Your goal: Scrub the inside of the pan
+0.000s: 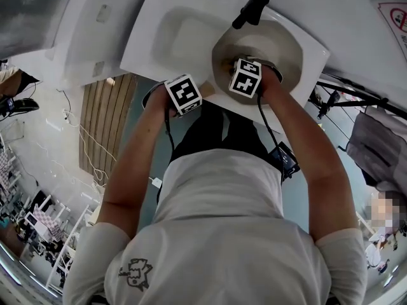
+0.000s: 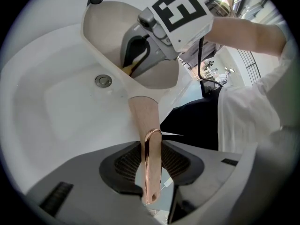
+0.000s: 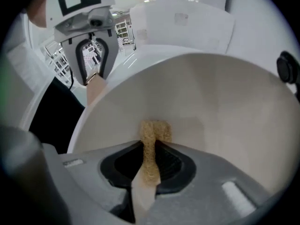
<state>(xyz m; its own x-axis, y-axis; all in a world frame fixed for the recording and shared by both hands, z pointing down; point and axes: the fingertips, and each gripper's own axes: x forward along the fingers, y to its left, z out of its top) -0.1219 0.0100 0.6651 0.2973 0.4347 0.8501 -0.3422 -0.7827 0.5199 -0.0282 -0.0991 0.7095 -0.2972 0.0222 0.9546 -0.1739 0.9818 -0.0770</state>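
Pan [image 1: 280,43] sits in the white sink [image 2: 56,102], at the R side of the basin in the head view, w/ its pale inside facing up toward you. Your left gripper [image 2: 151,149] is clamped on the pan's wood-and-copper handle [image 2: 144,114], jaws pressing it from both sides near the copper end. Your right gripper [image 3: 150,156] reaches down into the pan, pinching a tan scrub pad [image 3: 155,130] whose free end lies against the inner surface.

The light was bright and even. Every picture bent at its edges, with dark, blurry corners.
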